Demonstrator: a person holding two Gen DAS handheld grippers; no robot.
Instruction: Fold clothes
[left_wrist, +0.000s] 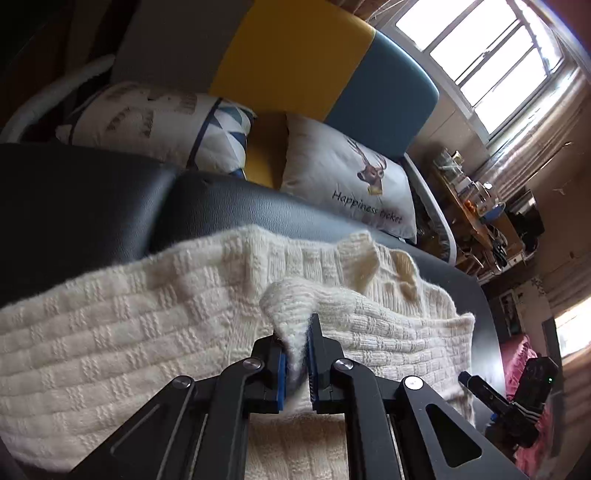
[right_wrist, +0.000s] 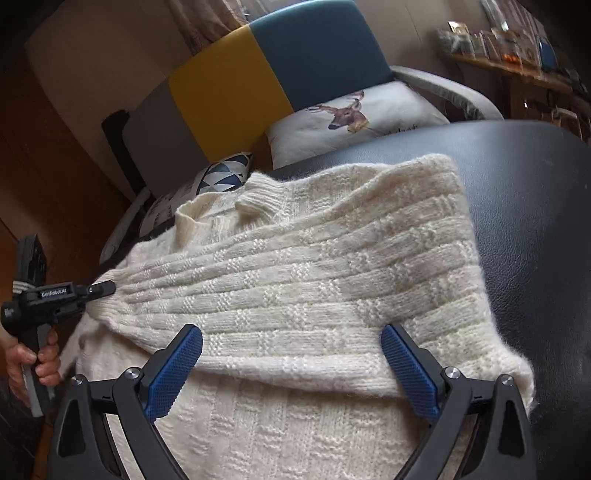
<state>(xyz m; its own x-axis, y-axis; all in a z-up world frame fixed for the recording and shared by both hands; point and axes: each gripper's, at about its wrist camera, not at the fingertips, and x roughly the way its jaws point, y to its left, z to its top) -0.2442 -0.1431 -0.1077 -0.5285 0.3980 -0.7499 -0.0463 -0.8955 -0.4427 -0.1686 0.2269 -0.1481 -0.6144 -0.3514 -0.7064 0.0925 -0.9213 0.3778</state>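
Note:
A cream knitted sweater (left_wrist: 147, 332) lies spread over a black leather seat (left_wrist: 92, 192), with one part folded across its body (right_wrist: 314, 280). My left gripper (left_wrist: 295, 328) is shut on a raised pinch of the knit at the sweater's edge. The right wrist view shows the left gripper (right_wrist: 105, 287) at the sweater's left edge, a hand (right_wrist: 33, 362) holding its handle. My right gripper (right_wrist: 295, 354) stands wide open just above the folded part, blue pads (right_wrist: 177, 373) apart and gripping nothing. In the left wrist view the right gripper (left_wrist: 468, 379) shows at the sweater's right edge.
Behind the seat (right_wrist: 535, 221) stand a deer-print pillow (left_wrist: 351, 177), a triangle-pattern pillow (left_wrist: 166, 125) and a yellow and blue backrest (left_wrist: 314, 62). A cluttered wooden shelf (left_wrist: 476, 206) and a window (left_wrist: 491, 59) are at the right. Pink cloth (left_wrist: 517, 358) lies low right.

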